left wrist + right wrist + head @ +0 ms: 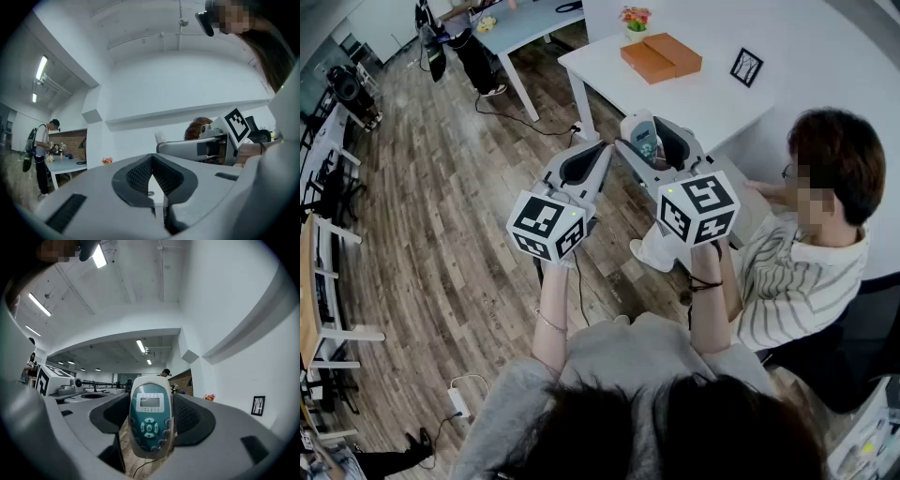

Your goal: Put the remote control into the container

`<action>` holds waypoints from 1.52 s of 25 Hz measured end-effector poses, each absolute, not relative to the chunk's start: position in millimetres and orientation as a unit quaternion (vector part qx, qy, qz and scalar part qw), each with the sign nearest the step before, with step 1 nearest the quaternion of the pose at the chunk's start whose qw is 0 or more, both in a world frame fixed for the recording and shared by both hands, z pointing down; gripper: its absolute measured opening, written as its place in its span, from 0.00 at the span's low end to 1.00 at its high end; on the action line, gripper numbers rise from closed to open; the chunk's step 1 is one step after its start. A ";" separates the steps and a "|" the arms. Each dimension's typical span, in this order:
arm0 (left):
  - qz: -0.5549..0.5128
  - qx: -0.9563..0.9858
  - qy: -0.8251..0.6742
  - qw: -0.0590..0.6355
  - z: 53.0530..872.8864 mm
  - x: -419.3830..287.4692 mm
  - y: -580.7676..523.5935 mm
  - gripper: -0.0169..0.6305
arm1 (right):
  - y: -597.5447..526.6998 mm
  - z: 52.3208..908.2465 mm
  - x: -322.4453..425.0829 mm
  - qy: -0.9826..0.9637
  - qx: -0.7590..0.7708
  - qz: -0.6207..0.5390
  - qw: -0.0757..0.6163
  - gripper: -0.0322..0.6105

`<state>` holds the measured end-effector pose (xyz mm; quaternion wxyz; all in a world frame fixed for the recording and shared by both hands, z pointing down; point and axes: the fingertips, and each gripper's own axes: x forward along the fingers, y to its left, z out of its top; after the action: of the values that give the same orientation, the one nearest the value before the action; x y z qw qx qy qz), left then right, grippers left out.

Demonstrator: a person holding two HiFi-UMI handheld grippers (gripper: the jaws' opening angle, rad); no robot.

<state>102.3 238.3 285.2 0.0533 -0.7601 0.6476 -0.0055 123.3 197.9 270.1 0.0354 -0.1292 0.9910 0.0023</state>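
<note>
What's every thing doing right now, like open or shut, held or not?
right gripper: shut on the remote control.
remote control: held upright in the air, buttons showing.
left gripper: shut, empty.
orange box: lying flat on the white table.

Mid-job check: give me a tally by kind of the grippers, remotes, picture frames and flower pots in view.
Hand-held grippers: 2, the left hand-held gripper and the right hand-held gripper
Remote control: 1, clamped in the right one
Picture frame: 1
Flower pot: 1
Total: 5
</note>
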 end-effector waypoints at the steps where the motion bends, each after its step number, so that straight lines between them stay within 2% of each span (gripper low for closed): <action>1: -0.006 -0.760 0.648 0.053 285.7 102.1 239.6 0.03 | 199.1 271.3 123.0 0.991 -0.130 0.003 0.034 0.50; 26: -0.008 -0.741 0.671 0.025 299.4 120.9 243.2 0.03 | 189.3 292.2 152.3 0.991 -0.126 -0.037 0.027 0.50; 38: -0.016 -0.751 0.659 0.022 306.5 103.1 198.2 0.03 | 143.6 296.1 139.9 0.988 -0.143 -0.047 0.038 0.50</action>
<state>103.1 198.2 306.5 0.0215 -0.7513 0.6594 -0.0163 139.9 143.6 296.1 0.0382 -0.1427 0.9879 -0.0472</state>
